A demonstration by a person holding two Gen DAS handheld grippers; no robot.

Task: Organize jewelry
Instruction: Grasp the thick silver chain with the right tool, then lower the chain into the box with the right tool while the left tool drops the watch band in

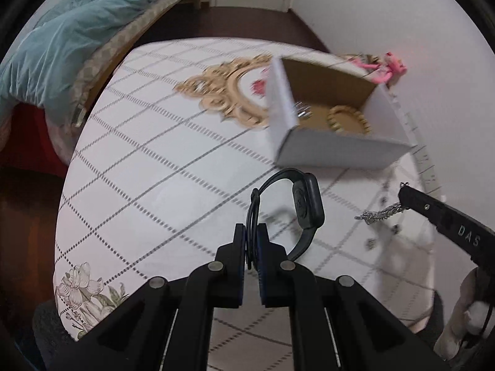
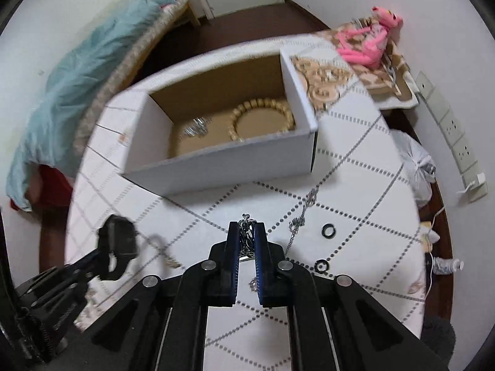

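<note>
My left gripper (image 1: 253, 232) is shut on the strap of a black smartwatch (image 1: 306, 207), held above the tablecloth in front of the white cardboard box (image 1: 337, 151). The watch also shows blurred in the right wrist view (image 2: 119, 244). My right gripper (image 2: 246, 232) is shut on a silver chain (image 2: 246, 225); its loose end hangs over the table (image 2: 304, 207). In the left wrist view the chain (image 1: 383, 211) dangles from the right gripper (image 1: 403, 190). The box (image 2: 222, 167) holds a beaded wooden bracelet (image 2: 263, 114) and a silver piece (image 2: 196, 130).
Two black rings (image 2: 328, 230) (image 2: 320, 266) lie on the checked tablecloth (image 2: 355, 185). A gold ornate frame (image 1: 229, 92) lies left of the box. A pink plush toy (image 2: 368, 43) sits at the back right. A bed with a teal blanket (image 1: 77, 37) stands left.
</note>
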